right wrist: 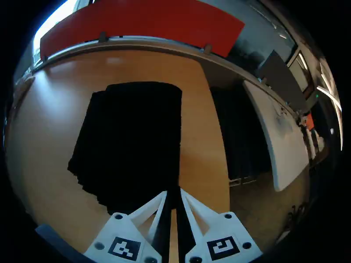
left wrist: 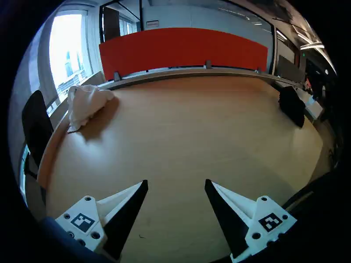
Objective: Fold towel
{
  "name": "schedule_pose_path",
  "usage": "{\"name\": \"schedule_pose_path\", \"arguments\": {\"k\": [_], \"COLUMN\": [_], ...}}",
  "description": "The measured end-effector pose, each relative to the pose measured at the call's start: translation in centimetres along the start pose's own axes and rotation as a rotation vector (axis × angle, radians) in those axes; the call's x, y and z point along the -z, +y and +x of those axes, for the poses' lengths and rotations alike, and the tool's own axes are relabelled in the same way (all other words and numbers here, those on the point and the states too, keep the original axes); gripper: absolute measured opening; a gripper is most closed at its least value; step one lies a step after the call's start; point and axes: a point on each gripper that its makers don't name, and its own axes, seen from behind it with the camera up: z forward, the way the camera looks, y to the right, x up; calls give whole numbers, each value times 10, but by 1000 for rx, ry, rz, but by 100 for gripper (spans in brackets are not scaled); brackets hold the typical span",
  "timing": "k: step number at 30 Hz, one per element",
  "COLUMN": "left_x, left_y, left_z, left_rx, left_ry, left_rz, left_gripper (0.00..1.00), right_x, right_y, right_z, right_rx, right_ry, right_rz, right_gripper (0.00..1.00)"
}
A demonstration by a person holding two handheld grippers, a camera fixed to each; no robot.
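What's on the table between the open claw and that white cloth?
Nothing. The left gripper view shows bare table between the claw and the cloth.

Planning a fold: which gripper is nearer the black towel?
Right. The right gripper is shut at the near corner of the black towel; the left gripper hangs open over bare table, apart.

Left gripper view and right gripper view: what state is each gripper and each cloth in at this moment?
left gripper: open, nothing between its fingers.
right gripper: shut, with its tips at the near corner of the black towel; whether it pinches the towel cannot be told.
black towel: lying flat on the table, folded in layers.
white cloth: crumpled in a heap near the table edge.
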Motion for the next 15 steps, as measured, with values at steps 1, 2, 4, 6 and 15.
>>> {"name": "schedule_pose_path", "arguments": {"k": [1, 2, 4, 6, 15], "left_x": [0, 0, 0, 0, -1], "left_y": [0, 0, -1, -1, -1], "left_z": [0, 0, 0, 0, 1], "left_rx": [0, 0, -1, -1, 1], "left_ry": [0, 0, 0, 1, 3], "left_rz": [0, 0, 1, 1, -1], "left_gripper": [96, 96, 96, 96, 96], "right_x": [0, 1, 2, 4, 8], "right_y": [-1, -1, -2, -4, -5], "right_z": [0, 1, 2, 4, 7], "right_rx": [2, 4, 8, 11, -7], "right_ry": [2, 4, 10, 18, 49], "right_rz": [0, 0, 0, 0, -4], "right_gripper": [6, 6, 6, 7, 11]}}
